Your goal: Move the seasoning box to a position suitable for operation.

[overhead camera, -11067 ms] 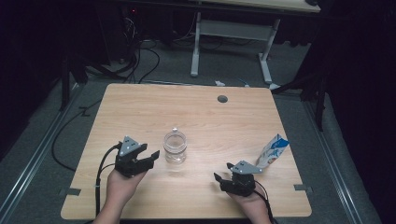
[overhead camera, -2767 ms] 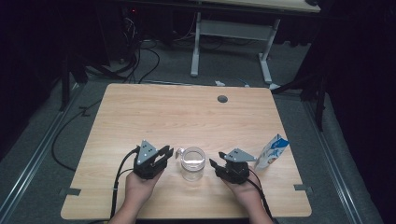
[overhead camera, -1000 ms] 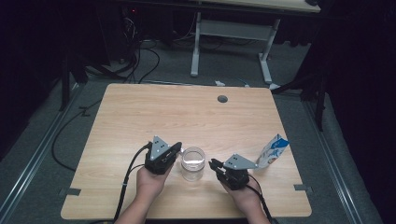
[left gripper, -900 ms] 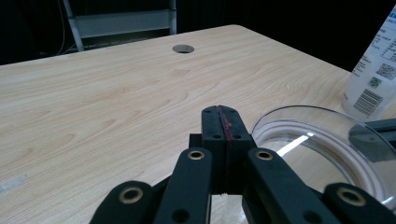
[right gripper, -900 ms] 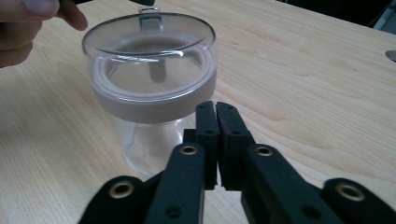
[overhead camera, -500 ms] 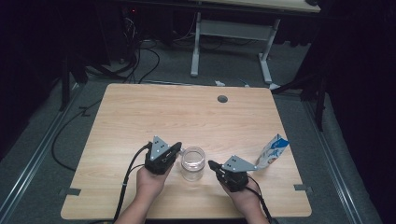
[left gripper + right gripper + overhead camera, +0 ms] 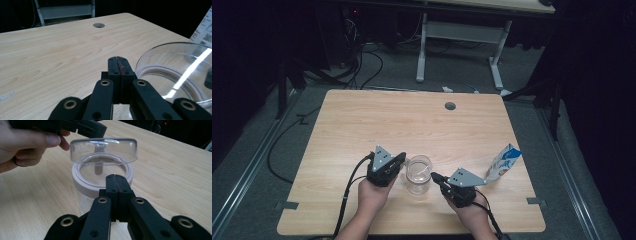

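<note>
- Both grippers have come in from the table's outer parts to flank the one clear jar (image 7: 418, 174), which now stands nearer the front edge than at the start; over the last second the right gripper's jaws have been closing, with nothing between them
- One left gripper (image 7: 398, 161) sits just beside the jar's left side, its jaws pressed together on nothing
- One right gripper (image 7: 434, 177) lies at the jar's right side, tips at the glass, its jaws pressed together and empty
- One jar: clear domed lid (image 7: 103, 150) above a whitish collar (image 7: 82, 185), standing upright near the middle of the table's front half
- One wooden table (image 7: 362, 120) with one round cable hole (image 7: 450, 106)
- One blue-and-white carton (image 7: 503, 162) stands near the right edge, well apart from the jar
</note>
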Motion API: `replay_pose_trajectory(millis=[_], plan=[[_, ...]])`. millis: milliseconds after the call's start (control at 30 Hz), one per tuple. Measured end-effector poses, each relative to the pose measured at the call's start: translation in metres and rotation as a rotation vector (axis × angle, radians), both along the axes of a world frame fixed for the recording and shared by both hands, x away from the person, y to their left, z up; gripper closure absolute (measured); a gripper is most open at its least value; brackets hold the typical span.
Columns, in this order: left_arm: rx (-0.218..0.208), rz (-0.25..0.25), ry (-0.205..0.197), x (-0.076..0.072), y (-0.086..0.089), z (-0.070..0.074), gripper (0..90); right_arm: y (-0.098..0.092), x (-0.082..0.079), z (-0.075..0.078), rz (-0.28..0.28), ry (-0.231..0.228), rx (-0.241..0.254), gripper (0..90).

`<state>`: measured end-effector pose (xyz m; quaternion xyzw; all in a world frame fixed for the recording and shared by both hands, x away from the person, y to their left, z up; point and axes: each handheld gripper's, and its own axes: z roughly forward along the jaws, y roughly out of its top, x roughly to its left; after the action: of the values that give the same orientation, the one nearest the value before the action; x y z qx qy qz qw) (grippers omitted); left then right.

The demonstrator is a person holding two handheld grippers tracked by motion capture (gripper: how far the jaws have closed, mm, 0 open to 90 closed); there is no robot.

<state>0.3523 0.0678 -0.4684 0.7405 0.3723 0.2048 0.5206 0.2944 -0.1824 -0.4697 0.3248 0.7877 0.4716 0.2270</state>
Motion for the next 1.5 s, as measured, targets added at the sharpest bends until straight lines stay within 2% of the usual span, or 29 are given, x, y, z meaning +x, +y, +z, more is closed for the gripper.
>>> replay_pose_trajectory(millis=[133, 200, 333, 467, 567, 733, 800, 1133, 1500], plan=[[-0.007, 0.000, 0.003, -0.001, 0.002, 0.001, 90.0, 0.004, -0.001, 0.001, 0.004, -0.005, 0.001, 89.8], [-0.014, 0.003, -0.008, -0.005, 0.005, 0.002, 89.9, 0.005, -0.001, 0.002, 0.006, -0.007, 0.002, 89.8], [-0.026, 0.001, -0.011, -0.015, 0.016, 0.002, 90.0, 0.005, -0.002, 0.004, 0.007, -0.014, 0.004, 89.8], [-0.026, -0.014, -0.004, -0.030, 0.022, -0.006, 90.0, 0.006, -0.003, 0.006, 0.006, -0.014, 0.005, 89.8], [-0.036, -0.055, 0.016, -0.044, 0.017, -0.016, 90.0, 0.006, -0.004, 0.006, 0.004, -0.014, 0.010, 89.8], [-0.027, -0.086, 0.021, -0.052, 0.013, -0.018, 90.0, 0.006, -0.004, 0.007, 0.006, -0.017, 0.012, 89.8], [-0.036, -0.095, 0.024, -0.055, 0.012, -0.018, 90.0, 0.007, -0.004, 0.008, 0.003, -0.017, 0.010, 89.8], [-0.052, -0.140, 0.046, -0.059, 0.003, -0.018, 90.0, 0.007, -0.006, 0.009, 0.007, -0.024, 0.013, 89.8], [-0.074, -0.138, 0.032, -0.058, -0.002, -0.018, 90.0, 0.007, -0.007, 0.009, 0.007, -0.020, 0.010, 89.5]])
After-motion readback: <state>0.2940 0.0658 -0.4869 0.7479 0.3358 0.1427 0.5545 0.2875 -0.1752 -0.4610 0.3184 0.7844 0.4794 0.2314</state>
